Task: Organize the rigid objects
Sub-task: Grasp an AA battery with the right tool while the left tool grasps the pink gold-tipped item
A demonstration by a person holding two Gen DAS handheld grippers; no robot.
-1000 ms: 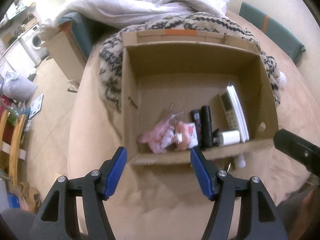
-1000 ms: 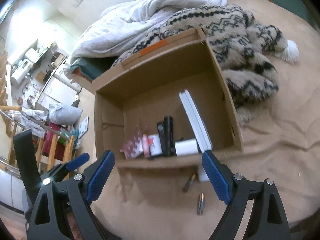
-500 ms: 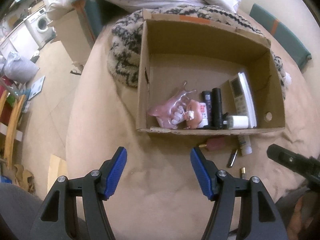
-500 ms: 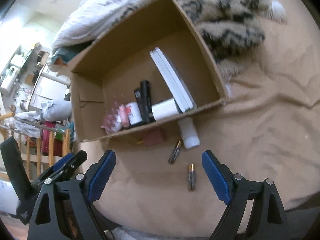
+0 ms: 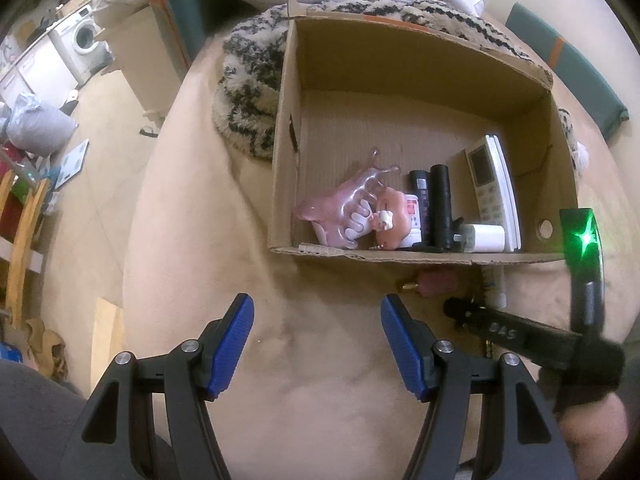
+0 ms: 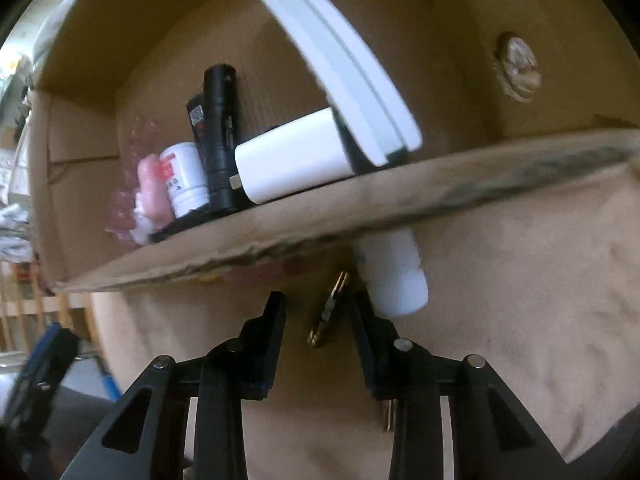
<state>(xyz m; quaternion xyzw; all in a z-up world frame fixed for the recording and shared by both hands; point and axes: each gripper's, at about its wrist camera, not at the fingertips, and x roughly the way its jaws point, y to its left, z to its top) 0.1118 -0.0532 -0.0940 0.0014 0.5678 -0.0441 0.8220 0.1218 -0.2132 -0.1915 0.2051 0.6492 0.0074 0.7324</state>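
Right tongs [image 6: 316, 312] had dropped low since the earlier frame, closing around a battery [image 6: 329, 308] lying on the bed just outside the box [image 6: 280, 236]. Left tongs [image 5: 316, 344] hung wide, empty, keeping clear.

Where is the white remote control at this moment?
In both wrist views, the white remote control lies inside the cardboard box, toward its right wall, beside the black cylinder.
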